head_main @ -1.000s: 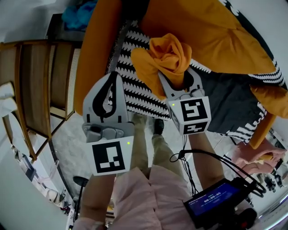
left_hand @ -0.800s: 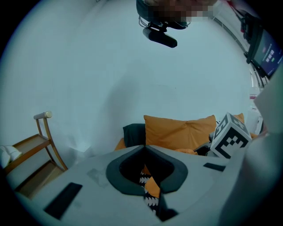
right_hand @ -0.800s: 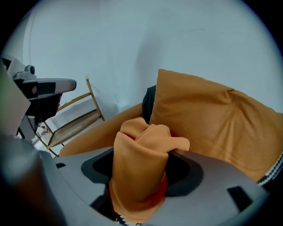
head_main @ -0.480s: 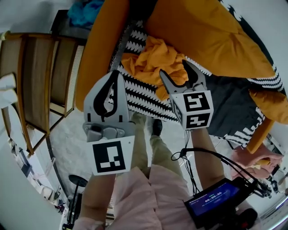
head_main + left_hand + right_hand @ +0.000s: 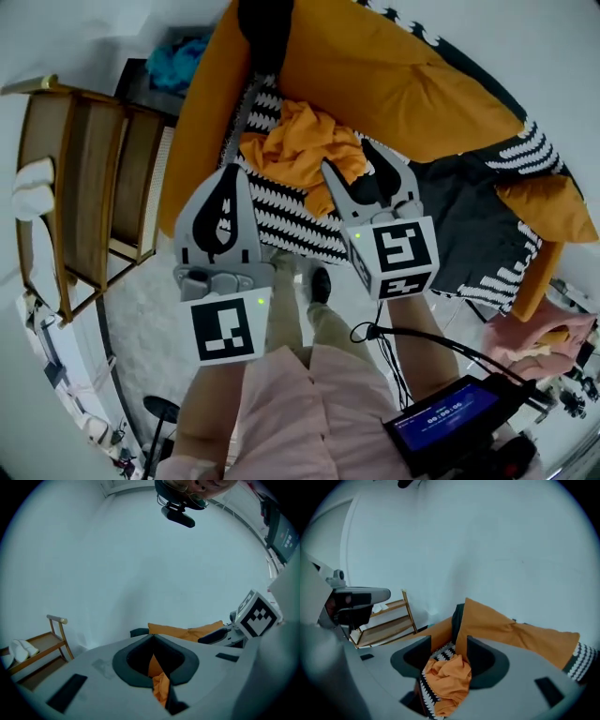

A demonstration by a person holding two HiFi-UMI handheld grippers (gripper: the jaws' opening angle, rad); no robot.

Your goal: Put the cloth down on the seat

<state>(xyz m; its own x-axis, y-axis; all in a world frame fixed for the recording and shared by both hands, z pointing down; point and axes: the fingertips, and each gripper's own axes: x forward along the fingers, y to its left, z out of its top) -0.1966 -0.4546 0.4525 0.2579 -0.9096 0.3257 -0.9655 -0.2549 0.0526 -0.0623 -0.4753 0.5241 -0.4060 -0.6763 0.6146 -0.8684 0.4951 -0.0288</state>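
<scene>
The orange cloth (image 5: 302,147) lies crumpled on the seat (image 5: 281,217), which is covered by a black-and-white patterned throw. My right gripper (image 5: 356,161) stands open just at the cloth's near right edge, with nothing pinched between its fingers. In the right gripper view the cloth (image 5: 449,679) shows in the gap of the open right gripper (image 5: 449,644), resting on the throw. My left gripper (image 5: 231,174) hovers shut and empty over the seat's front left edge. In the left gripper view the left gripper (image 5: 153,638) is shut, with a sliver of orange behind it.
An orange back cushion (image 5: 394,75) rises behind the seat and another orange cushion (image 5: 548,206) lies at the right. A wooden rack (image 5: 89,187) with white rolled towels (image 5: 33,187) stands at the left. A screen device (image 5: 450,422) hangs near my waist.
My right gripper, which held the bunched cloth above the seat, has opened and let it go. The cloth now rests spread on the throw. The left gripper has barely moved.
</scene>
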